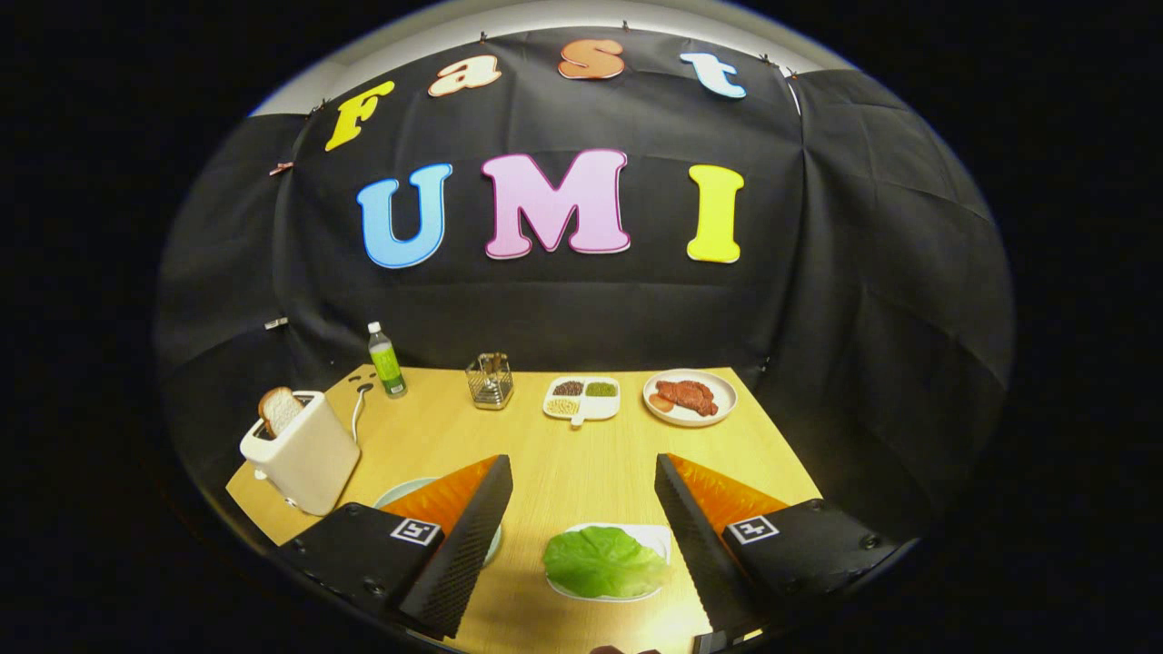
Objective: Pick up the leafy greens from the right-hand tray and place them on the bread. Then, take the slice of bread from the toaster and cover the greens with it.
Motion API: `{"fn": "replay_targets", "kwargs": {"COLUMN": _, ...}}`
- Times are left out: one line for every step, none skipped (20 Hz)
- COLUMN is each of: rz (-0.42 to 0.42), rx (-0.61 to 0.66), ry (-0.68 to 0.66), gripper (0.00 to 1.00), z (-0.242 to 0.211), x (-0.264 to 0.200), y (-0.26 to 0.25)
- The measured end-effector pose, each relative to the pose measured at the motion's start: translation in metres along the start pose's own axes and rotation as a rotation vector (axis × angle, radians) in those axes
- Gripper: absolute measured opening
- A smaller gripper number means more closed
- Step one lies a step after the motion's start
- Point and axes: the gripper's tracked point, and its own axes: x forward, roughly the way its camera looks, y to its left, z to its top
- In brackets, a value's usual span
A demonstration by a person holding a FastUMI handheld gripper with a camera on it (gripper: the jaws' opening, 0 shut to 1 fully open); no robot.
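Bright overhead light falls evenly on the wooden table [563, 454], with a glare patch at the lower centre of the frame, while the black cloth wall [563, 309] behind stays dim. Fisheye distortion bends the table's edges and the wall's folds outward. Focus is sharp at the centre, softening slightly toward the rim.

The left finger [459, 545] hides most of a pale plate [400, 493] (contents unseen).
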Motion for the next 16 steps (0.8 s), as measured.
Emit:
{"fn": "replay_targets", "kwargs": {"rz": 0.016, "rx": -0.001, "ry": 0.032, "gripper": 0.98, "z": -0.014, "x": 0.005, "y": 0.001}}
{"fn": "replay_targets", "kwargs": {"rz": 0.032, "rx": -0.003, "ry": 0.071, "gripper": 0.98, "z": -0.029, "x": 0.012, "y": 0.002}}
{"fn": "replay_targets", "kwargs": {"rz": 0.049, "rx": -0.003, "ry": 0.106, "gripper": 0.98, "z": -0.042, "x": 0.016, "y": 0.003}}
{"fn": "replay_targets", "kwargs": {"rz": 0.063, "rx": -0.009, "ry": 0.138, "gripper": 0.98, "z": -0.057, "x": 0.021, "y": 0.003}}
{"fn": "replay_targets", "kwargs": {"rz": 0.072, "rx": -0.021, "ry": 0.177, "gripper": 0.98, "z": -0.071, "x": 0.025, "y": 0.002}}
{"fn": "replay_targets", "kwargs": {"rz": 0.083, "rx": -0.037, "ry": 0.211, "gripper": 0.99, "z": -0.086, "x": 0.028, "y": 0.002}}
{"fn": "replay_targets", "kwargs": {"rz": 0.091, "rx": -0.055, "ry": 0.24, "gripper": 0.98, "z": -0.098, "x": 0.03, "y": 0.001}}
{"fn": "replay_targets", "kwargs": {"rz": 0.1, "rx": -0.069, "ry": 0.265, "gripper": 0.98, "z": -0.109, "x": 0.031, "y": -0.001}}
{"fn": "replay_targets", "kwargs": {"rz": 0.11, "rx": -0.08, "ry": 0.289, "gripper": 0.99, "z": -0.119, "x": 0.031, "y": -0.003}}
{"fn": "replay_targets", "kwargs": {"rz": 0.118, "rx": -0.09, "ry": 0.312, "gripper": 0.98, "z": -0.126, "x": 0.032, "y": -0.005}}
{"fn": "replay_targets", "kwargs": {"rz": 0.124, "rx": -0.098, "ry": 0.328, "gripper": 0.98, "z": -0.132, "x": 0.033, "y": -0.006}}
{"fn": "replay_targets", "kwargs": {"rz": 0.128, "rx": -0.107, "ry": 0.339, "gripper": 0.99, "z": -0.14, "x": 0.036, "y": -0.008}}
{"fn": "replay_targets", "kwargs": {"rz": 0.129, "rx": -0.117, "ry": 0.353, "gripper": 0.99, "z": -0.148, "x": 0.038, "y": -0.011}}
{"fn": "replay_targets", "kwargs": {"rz": 0.132, "rx": -0.128, "ry": 0.368, "gripper": 0.99, "z": -0.156, "x": 0.04, "y": -0.013}}
{"fn": "replay_targets", "kwargs": {"rz": 0.133, "rx": -0.138, "ry": 0.384, "gripper": 0.99, "z": -0.163, "x": 0.043, "y": -0.017}}
{"fn": "replay_targets", "kwargs": {"rz": 0.131, "rx": -0.15, "ry": 0.394, "gripper": 0.99, "z": -0.168, "x": 0.045, "y": -0.02}}
